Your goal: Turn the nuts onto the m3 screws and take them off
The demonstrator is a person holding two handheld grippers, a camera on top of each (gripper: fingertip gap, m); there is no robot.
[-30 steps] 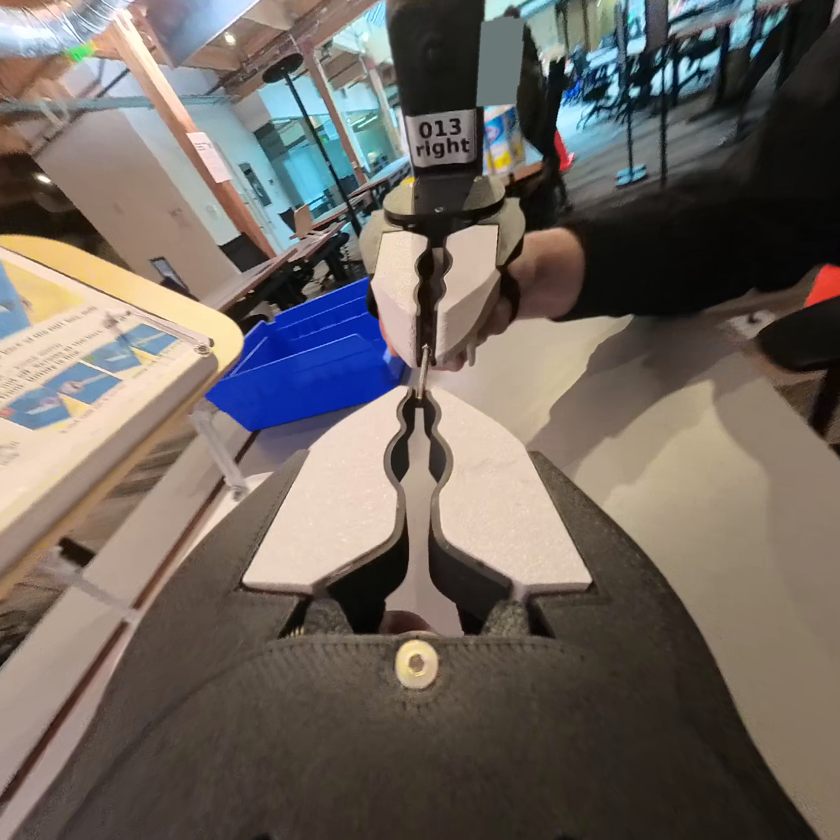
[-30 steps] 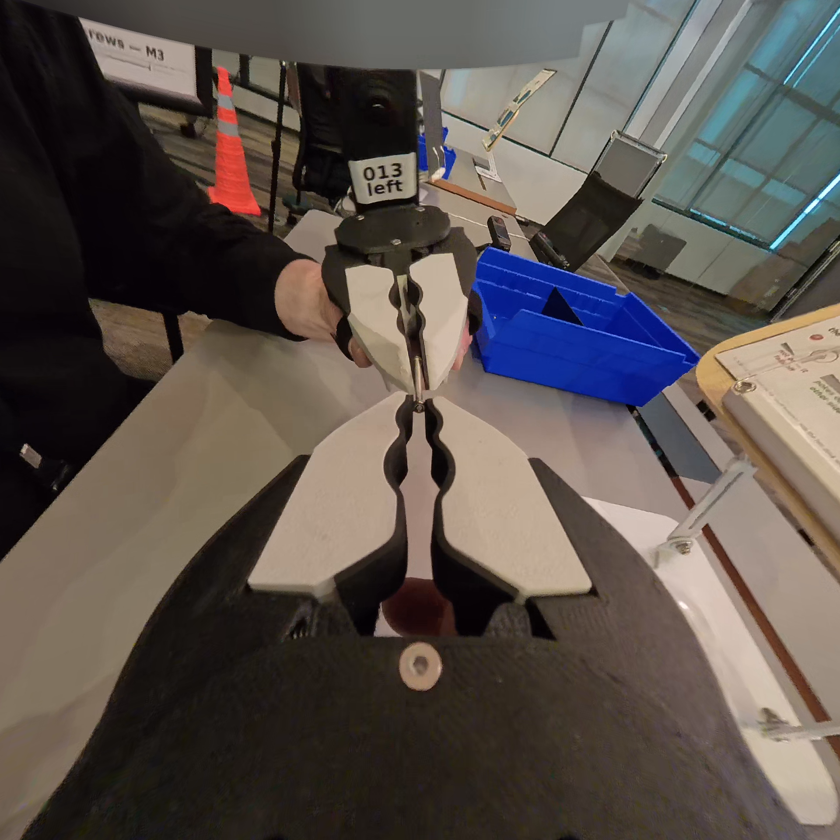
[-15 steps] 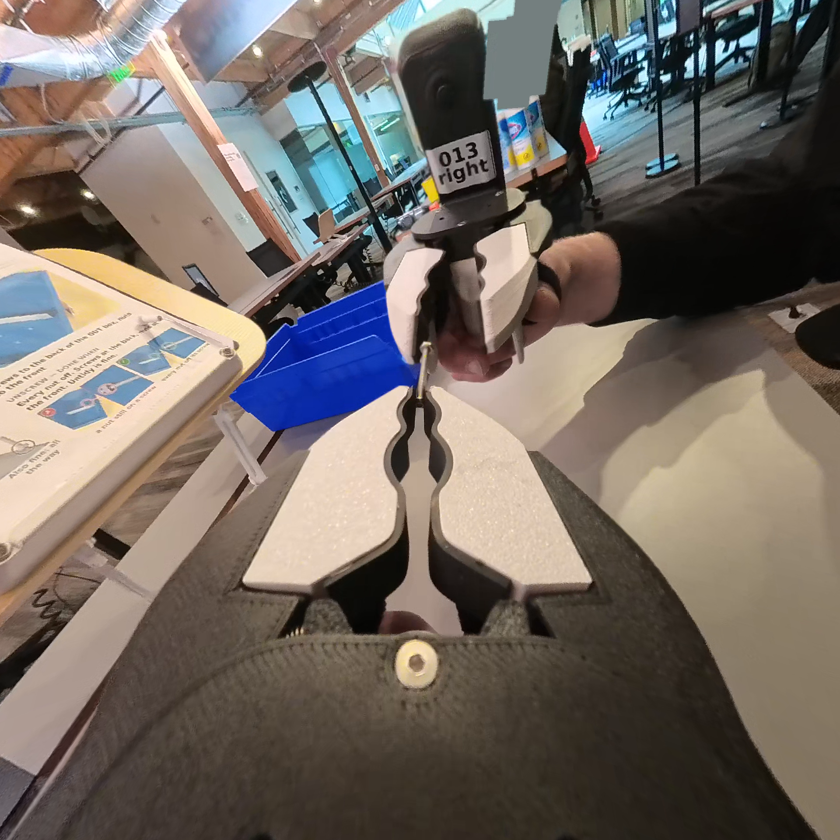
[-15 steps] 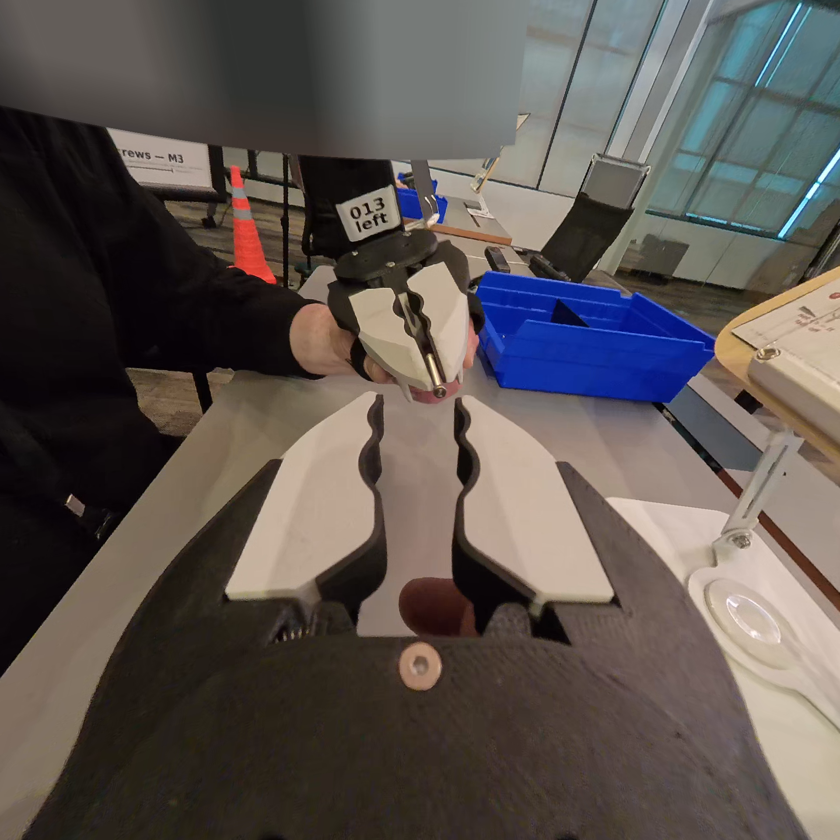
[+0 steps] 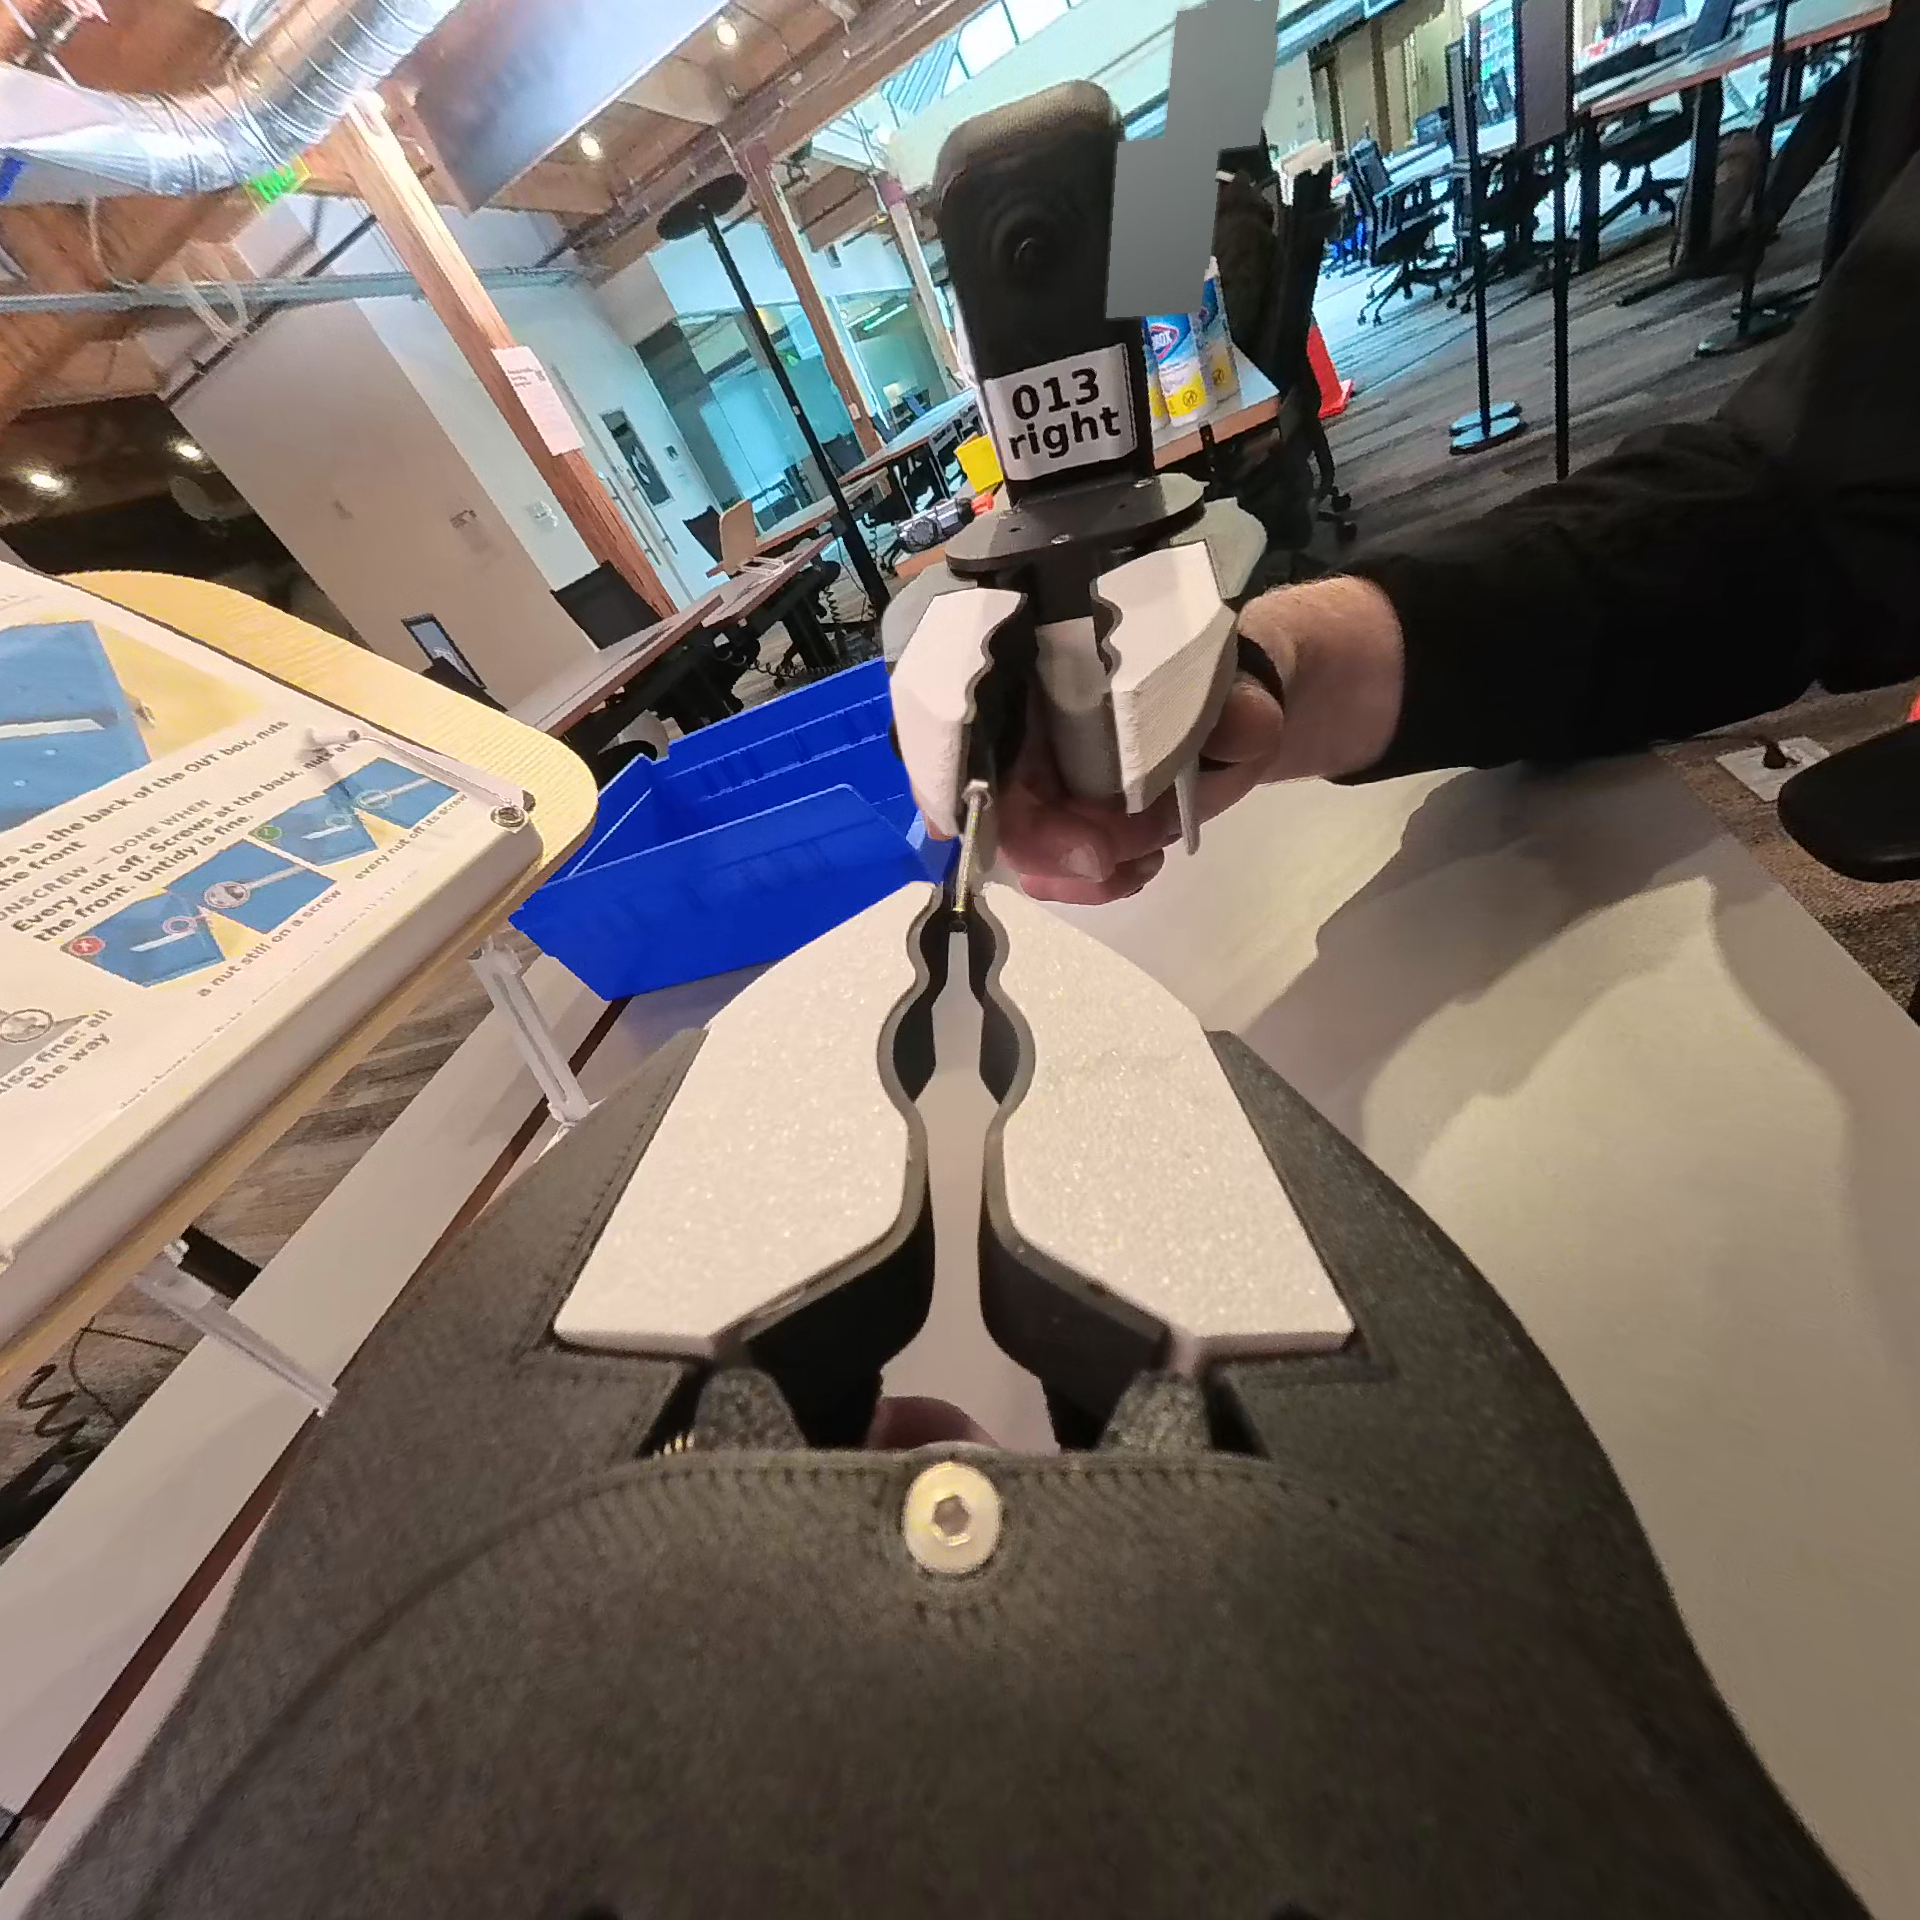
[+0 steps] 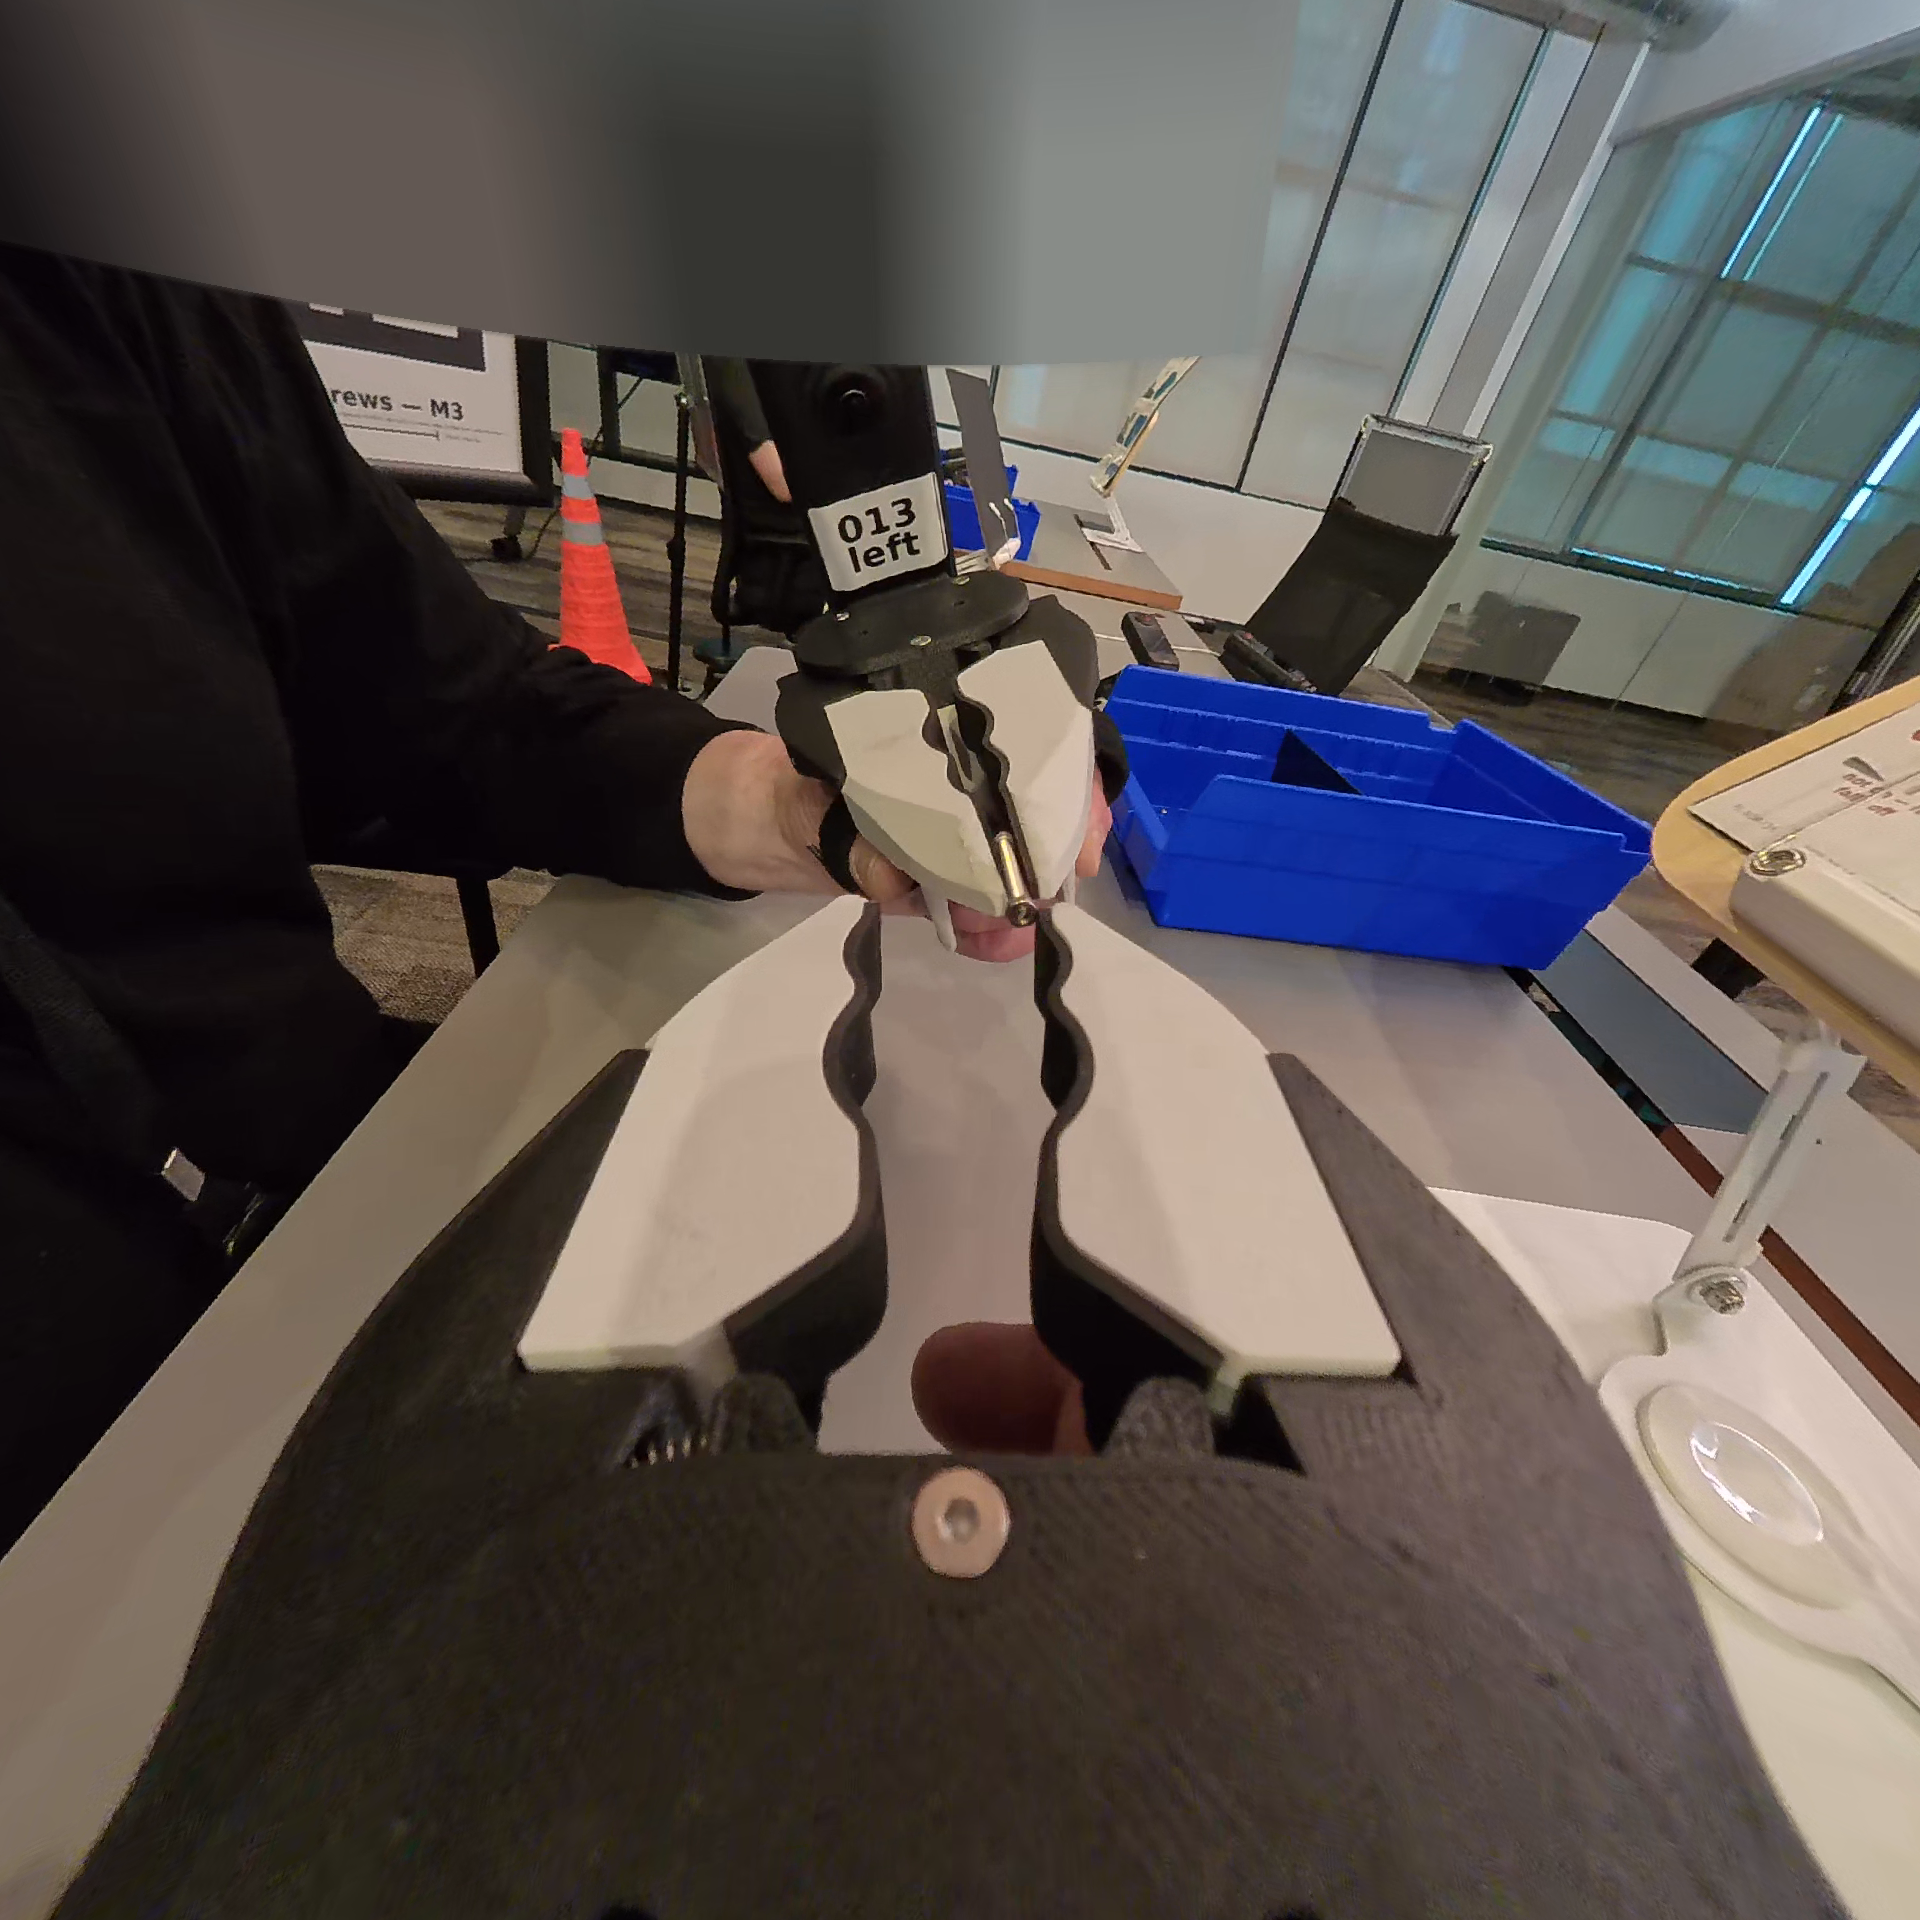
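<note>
Open-plan office: desk rows (image 5: 1621,62), office chairs (image 5: 1403,239), exposed duct (image 5: 156,114), large windows (image 6: 1714,343).

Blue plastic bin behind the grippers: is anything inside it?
Inside the blue plastic bin, only a dark upright divider and bare blue walls show. No screws or nuts are visible, but the front wall hides most of its floor.

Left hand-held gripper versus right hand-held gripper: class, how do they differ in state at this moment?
The left hand-held gripper is shut on the screw; the right hand-held gripper is open and holds nothing. The left one's fingers nearly meet; the right one's stand wide apart. Shared: white fingers, black bodies, facing tip to tip.
</note>
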